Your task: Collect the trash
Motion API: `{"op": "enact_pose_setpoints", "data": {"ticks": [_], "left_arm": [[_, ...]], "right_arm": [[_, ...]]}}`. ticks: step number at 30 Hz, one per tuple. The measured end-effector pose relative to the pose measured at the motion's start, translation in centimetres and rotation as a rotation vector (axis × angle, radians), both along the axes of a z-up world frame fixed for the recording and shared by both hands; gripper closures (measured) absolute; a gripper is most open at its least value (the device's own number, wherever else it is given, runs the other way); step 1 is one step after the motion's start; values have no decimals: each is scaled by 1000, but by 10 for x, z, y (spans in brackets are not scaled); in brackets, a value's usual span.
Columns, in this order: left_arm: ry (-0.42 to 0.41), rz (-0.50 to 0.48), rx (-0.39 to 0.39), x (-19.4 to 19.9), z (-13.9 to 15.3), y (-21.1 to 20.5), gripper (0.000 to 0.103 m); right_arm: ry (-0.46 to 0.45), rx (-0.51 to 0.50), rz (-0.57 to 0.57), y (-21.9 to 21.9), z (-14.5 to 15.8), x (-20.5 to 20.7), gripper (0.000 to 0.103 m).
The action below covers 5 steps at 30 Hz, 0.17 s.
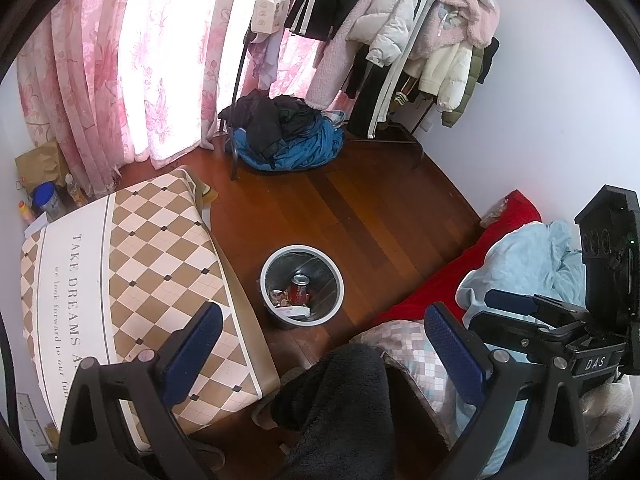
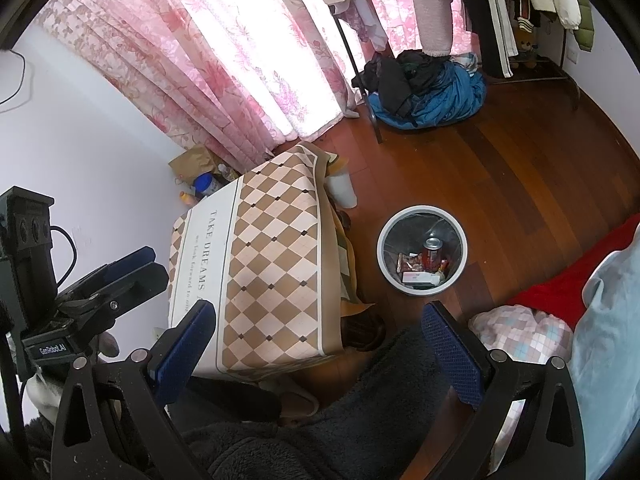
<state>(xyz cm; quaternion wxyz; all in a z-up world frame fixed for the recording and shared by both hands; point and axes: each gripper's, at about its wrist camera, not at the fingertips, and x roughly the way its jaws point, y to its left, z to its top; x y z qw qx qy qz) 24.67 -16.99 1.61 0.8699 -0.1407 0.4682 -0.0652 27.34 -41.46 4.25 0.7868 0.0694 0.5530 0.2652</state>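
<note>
Flooring of reddish-brown wood (image 1: 360, 208) is spreading across the room, and pink floral curtains (image 1: 132, 60) are glowing along the window. I am sitting with my dark fleece-covered leg (image 1: 340, 412) filling the bottom of both views. Beside me the table under its checked brown-and-cream cloth (image 1: 152, 264) is showing printed lines: "TAKE DREAMS" in capitals, with smaller words beneath starting "we look forward to our"; the rest is running out of sight. A rack of hanging coats (image 1: 400, 28) is standing behind a blue and black heap of clothes (image 1: 288, 136). Red bedding (image 1: 436, 280) and a pale blue cover (image 1: 528, 256) are lying to my right.

The round bin (image 1: 302, 287) is standing upright on the floor between table and bed, its mouth facing up. Inside, a red drinks can (image 2: 433, 254) is standing with its long axis roughly vertical, top end up; its label is too small to read. A flat white packet (image 2: 420, 279) is lying lengthwise along the bottom, just beside the can, among small wrappers.

My left gripper (image 1: 324, 344) is hovering with blue pads wide apart, gripping nothing. My right gripper (image 2: 320, 344) is likewise spread and empty. Seen from the left, its body reads "DAS"; seen from the right, the left one reads "GenRobot.AI".
</note>
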Motion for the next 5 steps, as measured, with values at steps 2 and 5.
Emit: {"op": "enact_pose_setpoints", "data": {"ticks": [2,5], "left_arm": [[-1,-1,-2,-1,0,-1,0],[3,0,-8,-1,-1,-3,0]], "right_arm": [[2,-1,5,-1,0,1,0],[2,-1,2,-1,0,0,0]]}}
